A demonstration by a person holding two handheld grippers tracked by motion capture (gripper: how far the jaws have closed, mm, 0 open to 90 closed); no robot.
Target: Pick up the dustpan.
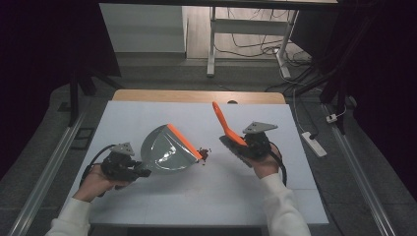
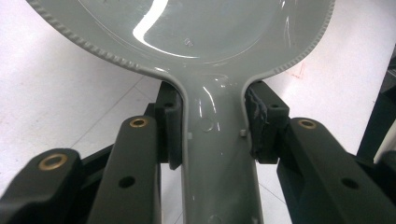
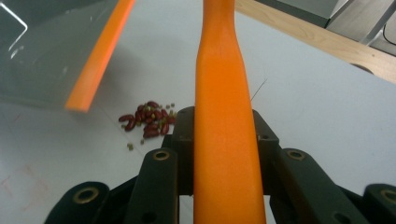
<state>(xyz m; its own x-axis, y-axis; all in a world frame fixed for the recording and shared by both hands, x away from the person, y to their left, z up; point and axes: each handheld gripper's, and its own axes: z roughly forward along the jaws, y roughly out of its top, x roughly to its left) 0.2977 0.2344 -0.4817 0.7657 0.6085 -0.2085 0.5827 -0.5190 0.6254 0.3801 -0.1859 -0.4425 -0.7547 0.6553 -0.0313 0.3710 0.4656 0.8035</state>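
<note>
- The beans (image 3: pixel 148 122) lie in a small pile of red and green bits on the white surface (image 1: pixel 196 196). The pile sits just beside the orange lip of the dustpan (image 1: pixel 169 148).
- The dustpan is grey. It is tilted, with its orange lip down near the beans, likely so they can be pushed in.
- The left gripper (image 1: pixel 129 167) has its jaws clamped on the dustpan's handle. It holds the pan steady beside the beans.
- The brush (image 1: pixel 227 129) has an orange handle and dark bristles. It is on the far side of the beans from the dustpan.
- The right gripper (image 1: pixel 248 146) has its jaws clamped on the brush handle. The bristles point down, likely ready to sweep the beans toward the pan.
- The beans are not in the dustpan yet.
</note>
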